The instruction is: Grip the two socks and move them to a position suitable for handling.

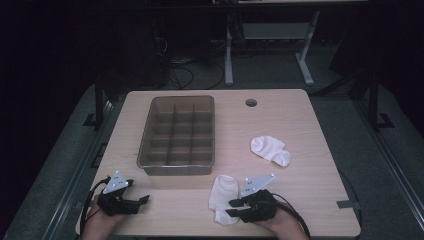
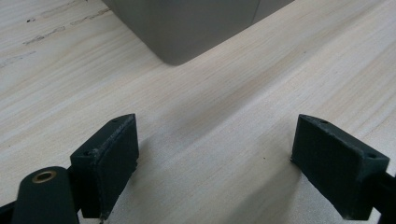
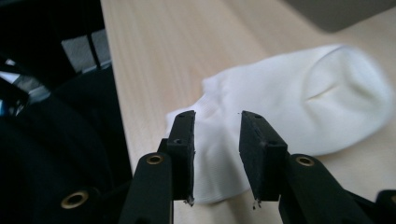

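Right gripper [image 3: 217, 128] jaws part-spread over near sock [image 1: 222, 196] at six o'clock, risking only loose cloth; left gripper [image 2: 215, 154] spread wide, empty.

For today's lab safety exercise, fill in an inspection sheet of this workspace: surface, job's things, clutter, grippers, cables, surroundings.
Surface: wooden table, round hole near the far edge.
Job's things: divided bin, compartments look empty; near sock; far sock to the right.
Clutter: nothing seen.
Grippers: left gripper open over bare wood; right gripper open, jaws at the near sock.
Cables: one trails from each gripper; loose cables on the floor.
Surroundings: dark; desk legs behind.
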`<move>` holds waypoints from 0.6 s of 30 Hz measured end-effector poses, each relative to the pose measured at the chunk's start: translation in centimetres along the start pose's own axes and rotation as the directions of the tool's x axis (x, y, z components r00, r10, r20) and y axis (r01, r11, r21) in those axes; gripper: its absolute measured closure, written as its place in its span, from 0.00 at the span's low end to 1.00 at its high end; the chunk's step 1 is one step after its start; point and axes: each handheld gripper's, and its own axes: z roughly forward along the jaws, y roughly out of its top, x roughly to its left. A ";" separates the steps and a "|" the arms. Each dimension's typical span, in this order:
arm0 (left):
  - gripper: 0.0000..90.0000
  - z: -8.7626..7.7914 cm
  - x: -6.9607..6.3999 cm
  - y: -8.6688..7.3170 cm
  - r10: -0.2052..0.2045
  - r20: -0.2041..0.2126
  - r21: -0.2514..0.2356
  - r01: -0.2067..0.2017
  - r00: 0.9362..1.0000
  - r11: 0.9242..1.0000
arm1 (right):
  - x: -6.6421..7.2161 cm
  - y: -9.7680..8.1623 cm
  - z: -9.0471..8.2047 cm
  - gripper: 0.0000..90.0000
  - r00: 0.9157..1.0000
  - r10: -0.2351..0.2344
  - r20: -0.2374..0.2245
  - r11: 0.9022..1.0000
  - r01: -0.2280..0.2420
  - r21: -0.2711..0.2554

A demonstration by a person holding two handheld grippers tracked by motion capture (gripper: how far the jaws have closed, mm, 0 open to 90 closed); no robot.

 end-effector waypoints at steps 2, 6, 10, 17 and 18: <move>0.23 -0.1 -0.1 0.2 0.000 0.023 -0.005 0.000 1.000 1.000 | -0.4 0.3 -0.7 0.73 1.000 0.008 0.023 1.000 -0.008 -0.028; 0.41 -0.4 -1.0 1.0 0.025 0.073 -0.036 -0.022 0.997 0.999 | -1.8 1.0 -1.3 0.76 0.997 0.016 0.074 0.999 -0.012 -0.045; 0.57 -0.8 -2.2 2.2 0.052 0.124 -0.086 -0.041 0.991 0.995 | -3.1 1.5 -1.5 0.77 0.995 0.032 0.099 0.998 -0.027 -0.051; 0.55 0.2 -4.0 3.1 0.102 0.160 -0.076 -0.091 0.982 0.993 | -4.9 2.5 -0.8 0.78 0.987 0.023 0.160 0.999 -0.017 -0.040; 0.54 0.3 -4.0 3.1 0.104 0.160 -0.069 -0.094 0.982 0.993 | -5.2 2.6 -0.6 0.79 0.986 0.026 0.164 0.999 -0.020 -0.039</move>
